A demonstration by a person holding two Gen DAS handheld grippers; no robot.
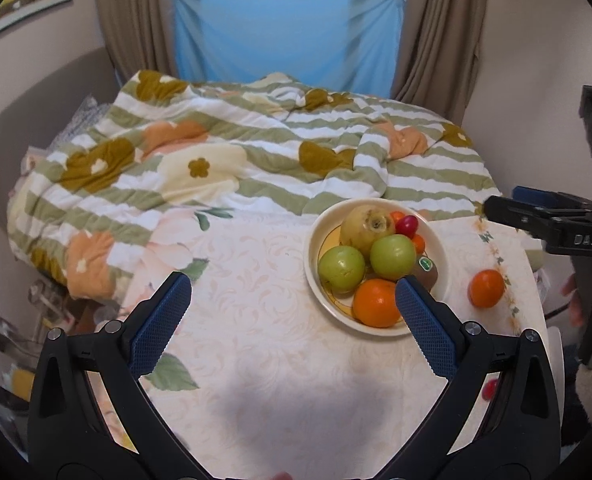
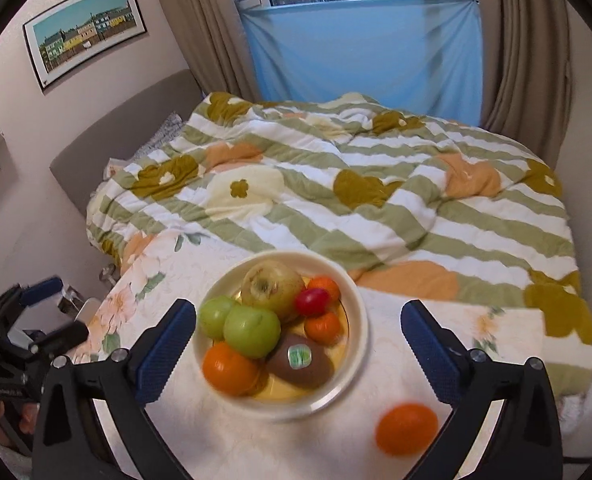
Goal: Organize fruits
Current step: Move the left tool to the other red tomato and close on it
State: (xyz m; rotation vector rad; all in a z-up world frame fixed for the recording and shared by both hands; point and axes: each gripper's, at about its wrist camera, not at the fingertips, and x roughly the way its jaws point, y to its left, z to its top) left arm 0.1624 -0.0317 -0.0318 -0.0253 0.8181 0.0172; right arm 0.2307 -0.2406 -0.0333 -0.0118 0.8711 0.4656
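Both claws gaping wide and empty: left gripper (image 1: 292, 312) and right gripper (image 2: 298, 344) above the table (image 1: 256, 280). Bowl (image 2: 358, 320) heaped with green apples (image 2: 252, 332), a kiwi (image 2: 300, 364), oranges; one loose orange (image 2: 407, 429) on the cloth just beside it

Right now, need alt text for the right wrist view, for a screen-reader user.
A cream bowl of fruit sits on a floral tablecloth between the open, empty fingers of the right gripper: two green apples, a kiwi, oranges and more. One loose orange lies on the cloth beside the bowl; a rumpled striped quilt lies behind.
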